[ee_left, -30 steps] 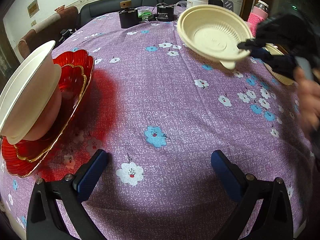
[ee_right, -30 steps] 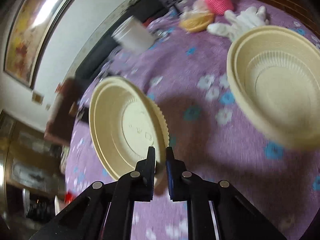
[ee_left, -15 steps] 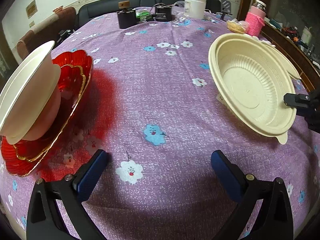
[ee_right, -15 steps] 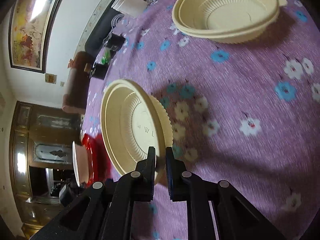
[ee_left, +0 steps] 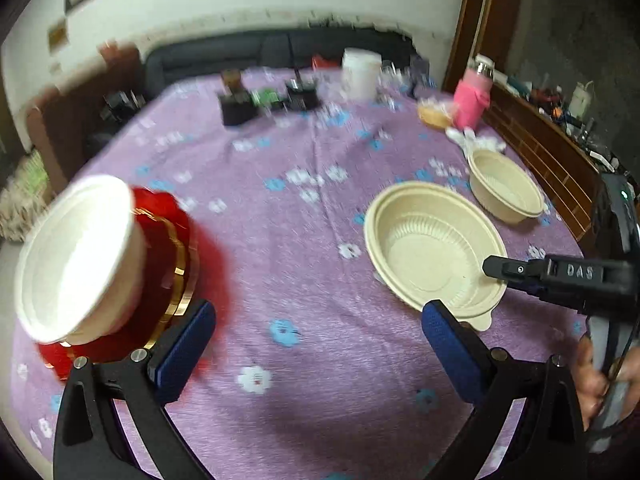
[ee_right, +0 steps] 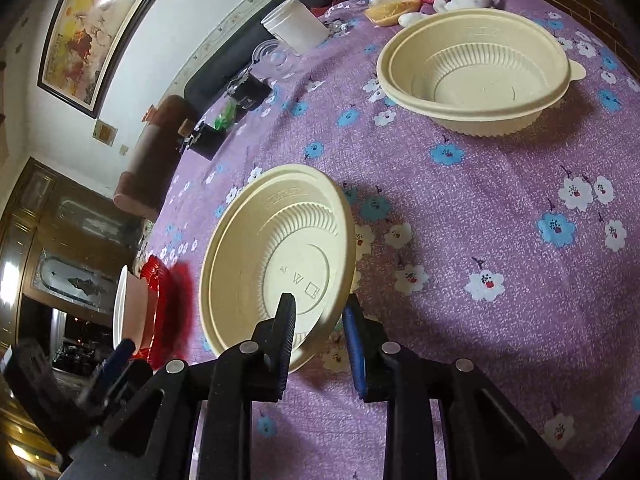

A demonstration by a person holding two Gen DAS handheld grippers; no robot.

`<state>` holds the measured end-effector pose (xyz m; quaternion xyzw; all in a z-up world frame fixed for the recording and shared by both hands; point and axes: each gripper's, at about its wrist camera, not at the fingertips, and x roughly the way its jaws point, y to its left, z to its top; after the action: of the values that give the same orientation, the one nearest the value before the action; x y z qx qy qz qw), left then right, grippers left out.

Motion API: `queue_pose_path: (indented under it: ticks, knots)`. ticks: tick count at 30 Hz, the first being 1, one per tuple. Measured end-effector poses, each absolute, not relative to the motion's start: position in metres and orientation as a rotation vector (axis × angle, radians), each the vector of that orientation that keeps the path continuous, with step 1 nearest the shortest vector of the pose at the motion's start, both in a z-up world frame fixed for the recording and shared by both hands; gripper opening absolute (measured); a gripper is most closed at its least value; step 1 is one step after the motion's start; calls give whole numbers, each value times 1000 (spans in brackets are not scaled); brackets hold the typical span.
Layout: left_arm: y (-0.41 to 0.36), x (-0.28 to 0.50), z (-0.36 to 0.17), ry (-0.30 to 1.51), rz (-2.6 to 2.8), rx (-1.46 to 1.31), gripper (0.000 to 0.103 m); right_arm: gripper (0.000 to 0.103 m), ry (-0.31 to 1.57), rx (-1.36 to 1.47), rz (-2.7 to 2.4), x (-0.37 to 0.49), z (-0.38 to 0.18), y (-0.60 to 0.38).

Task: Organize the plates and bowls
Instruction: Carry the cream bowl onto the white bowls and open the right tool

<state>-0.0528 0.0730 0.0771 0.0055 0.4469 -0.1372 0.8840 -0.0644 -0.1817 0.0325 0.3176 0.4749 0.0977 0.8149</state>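
Your right gripper has just been opening: its jaws stand slightly apart astride the near rim of the cream bowl, pads not pressing. That bowl sits on the table, tilted in the right wrist view. A second cream bowl rests beyond it. Your left gripper is wide open and empty. Left of the first bowl, a white bowl leans in the red dish.
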Motion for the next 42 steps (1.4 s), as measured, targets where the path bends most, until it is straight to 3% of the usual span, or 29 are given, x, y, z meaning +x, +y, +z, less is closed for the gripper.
queue_pose_path:
  ticks: [5,12,14,15,16,18,20,32,42]
  knots:
    - [64,-23,56,1057,-342,-117,103,30,982,606,167,-64,37,-182]
    - [28,3,35,1123,-336,-68,101,31,961,560,150,-65,36,-185]
    - [20,8,30,1138,-346,-52,92,31,958,532,143,-65,35,-183]
    - [16,10,27,1152,-358,-45,77,30,956,520,140,-64,35,-181]
    - [11,12,24,1171,-368,-41,54,29,954,514,140,-63,34,-180]
    - [8,12,25,1167,-362,-19,42,22,958,513,148,-62,32,-176]
    - [8,10,26,1173,-394,-35,31,21,963,513,163,-61,32,-172]
    - [54,-27,71,1048,-359,-42,31,20,903,465,224,-72,67,-134]
    - [173,-50,127,907,-149,-84,38,21,840,326,416,-56,126,-17]
